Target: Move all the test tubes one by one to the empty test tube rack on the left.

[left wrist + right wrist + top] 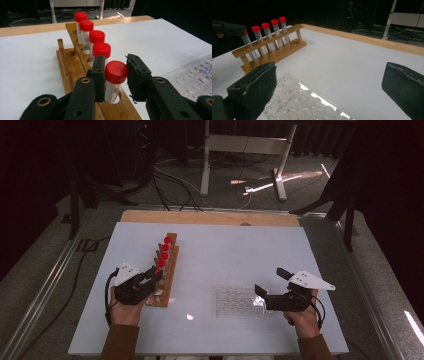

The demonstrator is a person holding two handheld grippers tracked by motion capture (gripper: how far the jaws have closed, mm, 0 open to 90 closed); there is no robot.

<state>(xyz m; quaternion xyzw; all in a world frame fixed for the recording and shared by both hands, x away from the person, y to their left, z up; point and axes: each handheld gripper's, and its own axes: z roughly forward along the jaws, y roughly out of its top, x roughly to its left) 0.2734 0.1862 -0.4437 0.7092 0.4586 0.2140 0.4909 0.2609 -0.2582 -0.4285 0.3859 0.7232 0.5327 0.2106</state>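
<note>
A wooden rack (171,265) holds a row of several clear tubes with red caps. My left gripper (156,274) is at the rack's near end. In the left gripper view its pads (99,72) press both sides of the red cap of the nearest tube (116,73), which stands slightly tilted in its hole in the rack (75,61). My right gripper (271,281) is open, its jaws wide apart over the right end of a clear well plate (239,302). The right gripper view has the plate (299,105) below that open gripper (332,72), and the rack (287,47) far left.
The white table top (225,255) has a wooden strip along its far edge (210,216). Beyond it are a dark floor, cables and a table frame (205,165). A person's hands and brown sleeves come in from the bottom.
</note>
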